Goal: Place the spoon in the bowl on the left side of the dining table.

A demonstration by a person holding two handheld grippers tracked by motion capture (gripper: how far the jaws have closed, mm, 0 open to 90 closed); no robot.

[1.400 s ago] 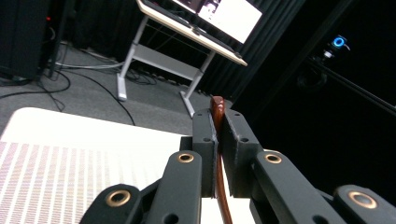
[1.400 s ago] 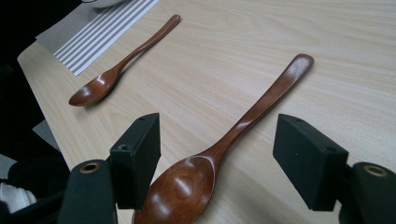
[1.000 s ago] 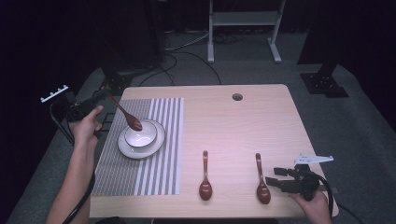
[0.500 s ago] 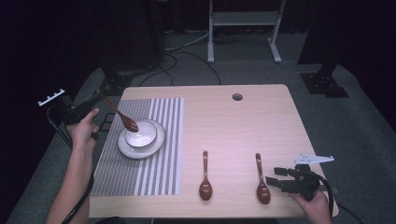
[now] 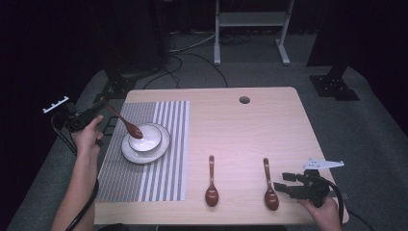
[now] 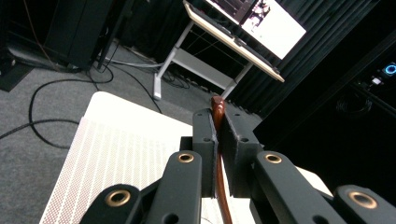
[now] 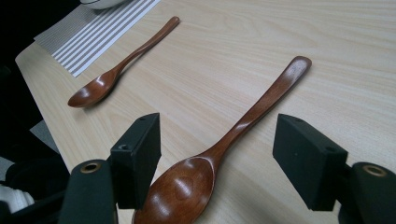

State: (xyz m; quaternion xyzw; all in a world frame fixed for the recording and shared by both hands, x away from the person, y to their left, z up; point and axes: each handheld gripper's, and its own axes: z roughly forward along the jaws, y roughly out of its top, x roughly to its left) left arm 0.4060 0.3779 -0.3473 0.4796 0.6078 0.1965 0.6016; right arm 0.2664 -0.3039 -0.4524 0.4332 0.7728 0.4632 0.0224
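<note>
Pretty dim room, everything past the pale wooden tabletop (image 5: 240, 134) goes near black. A bright glowing monitor screen (image 6: 275, 23) blows out at 1 o'clock. Close-up black jaws look soft.

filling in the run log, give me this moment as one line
left gripper: shut on spoon, bowl end over white bowl | right gripper: open, astride right-hand table spoon | third spoon: lying untouched

One brown wooden spoon (image 5: 126, 123) tilts (bowl-end down) into the white bowl (image 5: 150, 138); two more spoons (image 5: 211, 182) (image 5: 269, 185) lie flat, parallel.
</note>
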